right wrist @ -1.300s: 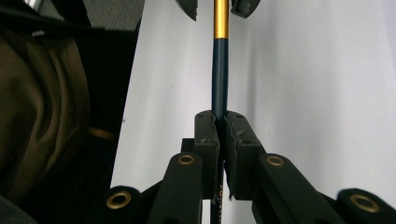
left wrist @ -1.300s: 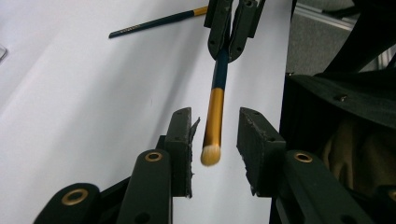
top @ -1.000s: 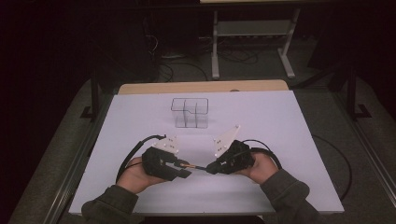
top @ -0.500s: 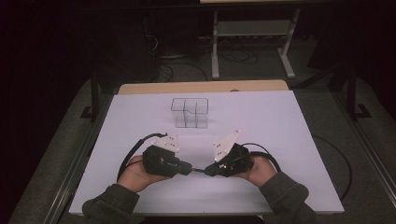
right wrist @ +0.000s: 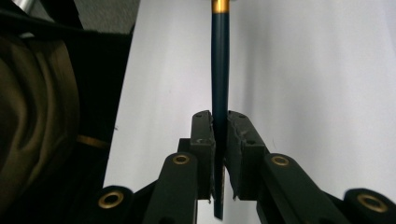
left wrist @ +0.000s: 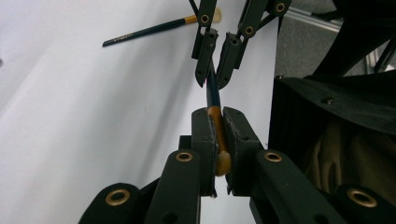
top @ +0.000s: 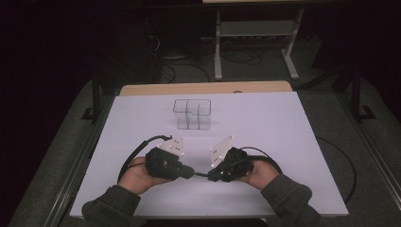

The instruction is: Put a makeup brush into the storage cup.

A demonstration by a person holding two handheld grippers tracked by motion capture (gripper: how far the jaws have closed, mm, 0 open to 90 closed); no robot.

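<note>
Both tools clamp one brush (left wrist: pixel 214 100) held level just above the desk (top: pixel 283 123) near its front edge, left tool (left wrist: pixel 218 135) having just closed on the gold ferrule end, right tool (right wrist: pixel 219 130) on the dark handle, likely a handover toward the clear organizer (top: pixel 191 114).

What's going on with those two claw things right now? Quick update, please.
Left hand-held gripper just closed on brush; right hand-held gripper clamps its handle. Second brush on table, clear.

Clear divided box (top: pixel 191 114), 2nd brush (left wrist: pixel 154 30)
</note>
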